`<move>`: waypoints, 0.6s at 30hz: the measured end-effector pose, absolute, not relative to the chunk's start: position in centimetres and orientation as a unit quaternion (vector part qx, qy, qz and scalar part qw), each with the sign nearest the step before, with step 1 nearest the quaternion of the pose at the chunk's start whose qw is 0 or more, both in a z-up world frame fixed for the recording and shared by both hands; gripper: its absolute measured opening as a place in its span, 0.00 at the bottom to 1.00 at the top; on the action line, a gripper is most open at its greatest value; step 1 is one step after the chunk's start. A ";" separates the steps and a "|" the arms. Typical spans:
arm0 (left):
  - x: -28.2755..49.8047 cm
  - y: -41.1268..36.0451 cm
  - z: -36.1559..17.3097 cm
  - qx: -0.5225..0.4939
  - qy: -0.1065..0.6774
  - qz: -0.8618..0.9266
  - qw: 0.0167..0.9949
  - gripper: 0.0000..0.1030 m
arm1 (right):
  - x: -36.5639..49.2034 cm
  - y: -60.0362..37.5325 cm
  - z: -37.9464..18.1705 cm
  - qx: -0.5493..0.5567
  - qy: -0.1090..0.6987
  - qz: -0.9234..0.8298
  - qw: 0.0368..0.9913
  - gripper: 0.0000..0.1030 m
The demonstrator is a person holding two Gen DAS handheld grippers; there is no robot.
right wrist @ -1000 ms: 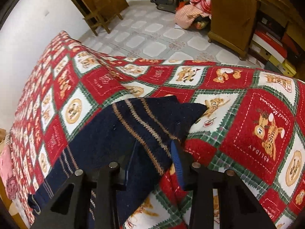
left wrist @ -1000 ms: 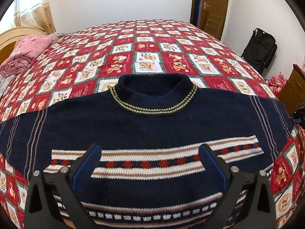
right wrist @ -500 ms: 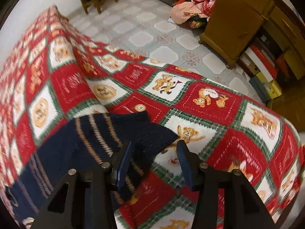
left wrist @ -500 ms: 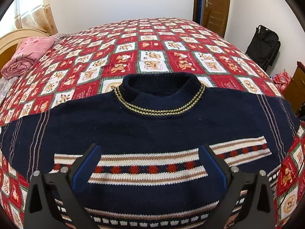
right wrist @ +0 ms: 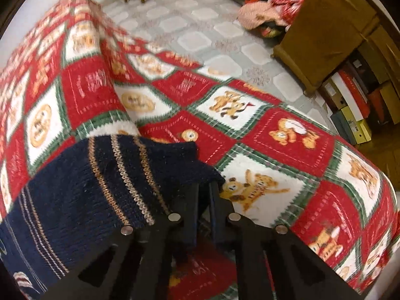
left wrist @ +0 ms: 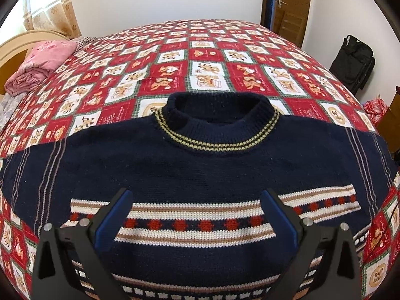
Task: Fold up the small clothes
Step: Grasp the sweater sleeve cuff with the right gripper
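Observation:
A navy knitted sweater (left wrist: 200, 172) with a gold-striped collar and red, white and tan chest bands lies flat, front up, on the bed, sleeves spread to both sides. My left gripper (left wrist: 197, 200) is open and hovers over the chest bands, touching nothing. In the right wrist view my right gripper (right wrist: 206, 190) is shut on the cuff end of the sweater's sleeve (right wrist: 105, 175), which has tan stripes and is lifted slightly off the quilt.
The bed carries a red, white and green teddy-bear quilt (left wrist: 207, 57). A pink folded blanket (left wrist: 42, 62) lies at its far left. A black bag (left wrist: 355, 62), a wooden cabinet (right wrist: 332, 25) and a clothes pile (right wrist: 270, 12) stand on the tiled floor beside the bed.
My right gripper has closed on the sleeve cuff, which it straddled open before. My left gripper has drawn back slightly; the sweater sits lower in its view.

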State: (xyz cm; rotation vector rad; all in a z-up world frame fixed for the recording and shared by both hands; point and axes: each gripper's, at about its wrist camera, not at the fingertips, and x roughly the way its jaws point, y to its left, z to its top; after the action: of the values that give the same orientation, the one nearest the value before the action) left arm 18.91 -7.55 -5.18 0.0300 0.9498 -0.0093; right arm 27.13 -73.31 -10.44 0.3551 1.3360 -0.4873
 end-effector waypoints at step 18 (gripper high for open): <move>16.1 -5.0 -3.2 -0.020 0.428 -0.020 0.903 1.00 | 22.8 -53.2 4.9 0.146 0.409 -0.040 0.900 0.05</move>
State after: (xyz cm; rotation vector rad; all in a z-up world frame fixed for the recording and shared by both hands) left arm 16.15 -4.99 -3.22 -0.0413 0.8856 -0.0413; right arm 22.81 -53.23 4.91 0.3024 0.8458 -0.0820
